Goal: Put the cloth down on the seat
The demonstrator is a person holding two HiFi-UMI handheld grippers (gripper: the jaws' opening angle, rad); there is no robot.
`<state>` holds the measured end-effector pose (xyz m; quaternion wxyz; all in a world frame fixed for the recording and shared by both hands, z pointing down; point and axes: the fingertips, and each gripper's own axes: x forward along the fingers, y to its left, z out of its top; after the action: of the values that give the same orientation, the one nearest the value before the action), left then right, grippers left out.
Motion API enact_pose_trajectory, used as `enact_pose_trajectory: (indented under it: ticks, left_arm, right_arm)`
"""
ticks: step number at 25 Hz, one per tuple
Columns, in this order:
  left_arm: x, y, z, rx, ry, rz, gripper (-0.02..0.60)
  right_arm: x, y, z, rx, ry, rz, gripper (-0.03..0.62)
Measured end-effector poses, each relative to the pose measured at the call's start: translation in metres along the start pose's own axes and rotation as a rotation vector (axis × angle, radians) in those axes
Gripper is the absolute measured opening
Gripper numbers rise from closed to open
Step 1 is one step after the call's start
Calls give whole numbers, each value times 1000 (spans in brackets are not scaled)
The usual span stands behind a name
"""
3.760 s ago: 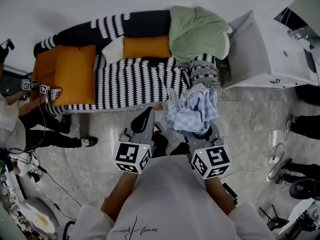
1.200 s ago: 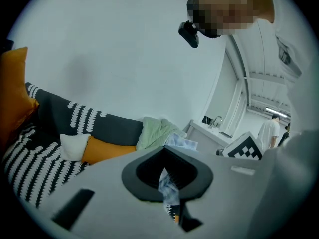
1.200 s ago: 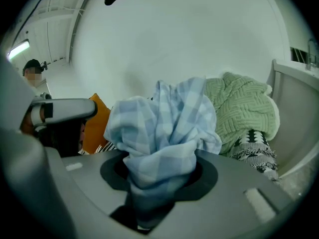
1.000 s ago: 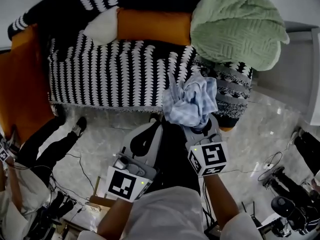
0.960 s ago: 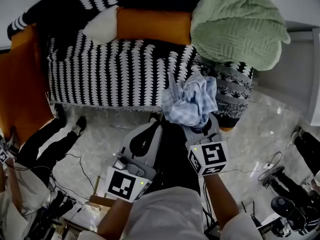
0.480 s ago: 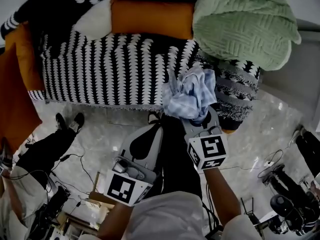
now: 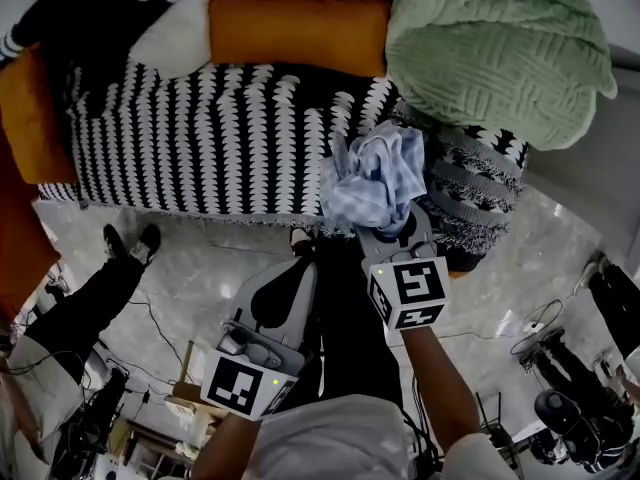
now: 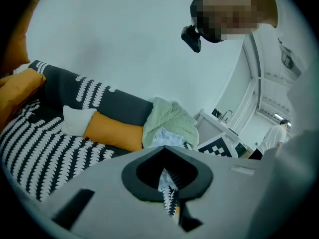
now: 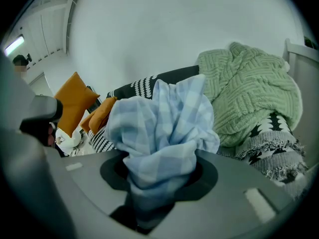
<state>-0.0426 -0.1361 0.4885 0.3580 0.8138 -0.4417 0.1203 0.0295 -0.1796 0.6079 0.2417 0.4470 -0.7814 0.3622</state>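
Largely, the cloth (image 7: 375, 176) hides jaws of the right hand-held gripper (image 7: 392, 236)

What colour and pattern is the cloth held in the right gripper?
Pale blue and white check. The cloth shows best in the right gripper view.

The black-and-white patterned sofa (image 7: 200, 128) runs off the far and left edges. The pale green knitted blanket (image 7: 490, 48) is cropped at the far edge, the orange cushion (image 7: 25, 118) at the left.

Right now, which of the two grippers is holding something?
The right gripper: a blue checked cloth is bunched between its jaws. The left gripper holds nothing.
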Motion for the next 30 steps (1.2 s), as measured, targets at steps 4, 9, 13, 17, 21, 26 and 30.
enact_pose_trajectory:
  ticks: [4, 9, 13, 17, 21, 26, 30]
  left_arm:
    - [1, 9, -10, -13, 1, 8, 6]
    - [13, 23, -26, -23, 12, 11, 6]
    - [14, 31, -31, -18, 52, 13, 6]
    - [30, 37, -38, -27, -2, -7, 6]
    - [31, 39, -41, -28, 38, 23, 6]
    - [43, 39, -41, -33, 99, 45, 6]
    - [39, 46, -37, -36, 141, 74, 6]
  right_arm:
    - [14, -4, -5, -11, 6, -5, 190]
    - [38, -17, -18, -40, 34, -14, 192]
    - [51, -17, -26, -20, 53, -14, 192]
    - [64, -34, -19, -76, 33, -41, 193]
    - [73, -33, -27, -53, 54, -18, 193]
    - [84, -44, -37, -8, 89, -6, 195]
    - [92, -35, -41, 21, 114, 17, 196]
